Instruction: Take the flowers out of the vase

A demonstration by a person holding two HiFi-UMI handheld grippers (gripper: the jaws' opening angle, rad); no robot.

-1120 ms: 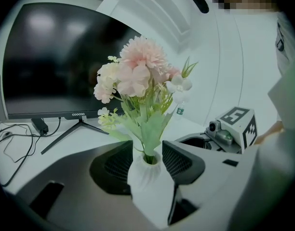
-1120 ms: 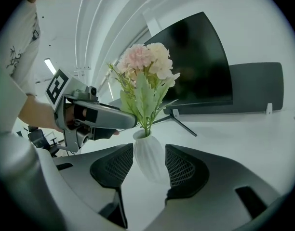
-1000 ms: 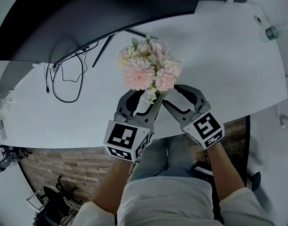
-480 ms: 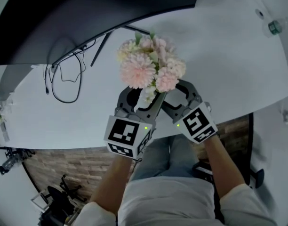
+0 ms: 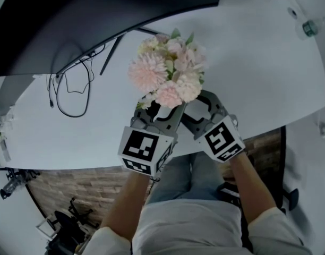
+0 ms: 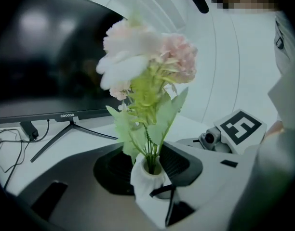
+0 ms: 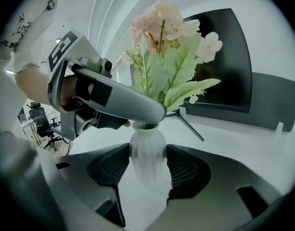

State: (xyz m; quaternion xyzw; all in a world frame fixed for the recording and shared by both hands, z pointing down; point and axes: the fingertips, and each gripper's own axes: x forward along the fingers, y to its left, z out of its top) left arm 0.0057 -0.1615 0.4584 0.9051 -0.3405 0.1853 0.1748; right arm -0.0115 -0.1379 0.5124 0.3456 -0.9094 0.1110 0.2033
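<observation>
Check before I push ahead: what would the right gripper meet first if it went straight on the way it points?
The white vase, between the right gripper's jaws, which have just been closing on its belly; the pads seem to touch it.

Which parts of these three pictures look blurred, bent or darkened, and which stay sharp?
Left gripper view: the flowers are smeared by blur, the vase mouth and stems are sharper, and a mosaic patch sits top right. Right gripper view: the vase is crisp, with a black vignette at the corners and a strong wide-angle bulge. Head view: dim, with the table edge bowed into a curve.
</observation>
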